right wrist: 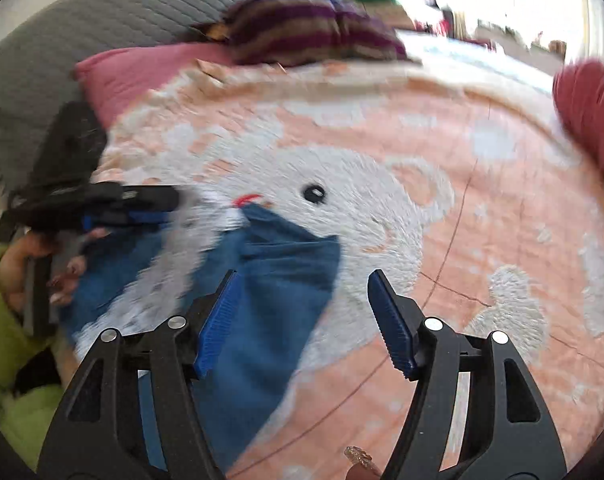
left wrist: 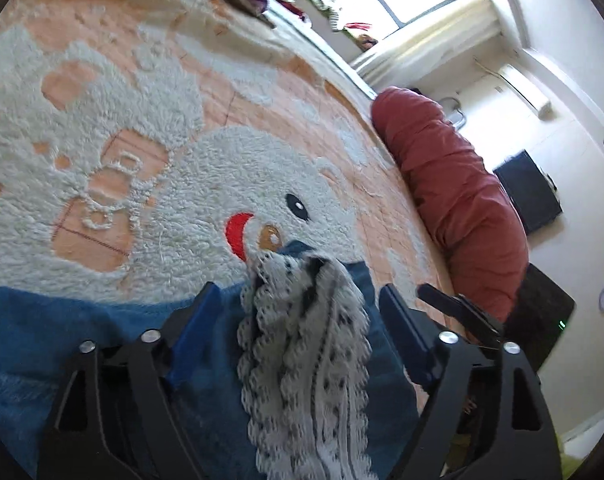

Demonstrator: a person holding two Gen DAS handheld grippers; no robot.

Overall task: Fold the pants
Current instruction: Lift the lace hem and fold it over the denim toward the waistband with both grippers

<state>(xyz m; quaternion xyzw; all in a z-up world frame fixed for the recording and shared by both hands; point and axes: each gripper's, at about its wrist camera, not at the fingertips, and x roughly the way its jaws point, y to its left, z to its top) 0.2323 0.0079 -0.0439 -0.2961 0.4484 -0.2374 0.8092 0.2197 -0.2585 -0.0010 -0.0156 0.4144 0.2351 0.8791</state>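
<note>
Blue pants [left wrist: 102, 332] lie under and between the open left gripper [left wrist: 298, 304].

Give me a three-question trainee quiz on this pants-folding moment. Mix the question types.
1. True or false: the right gripper is clamped on the blue pants.
2. What runs between the left gripper fingers: A) a white lace strip B) a belt C) a sock
3. Fill in: the pants lie on a peach blanket showing a white ____.

Key: 1 false, its jaws are open; 2 A; 3 bear.
</note>
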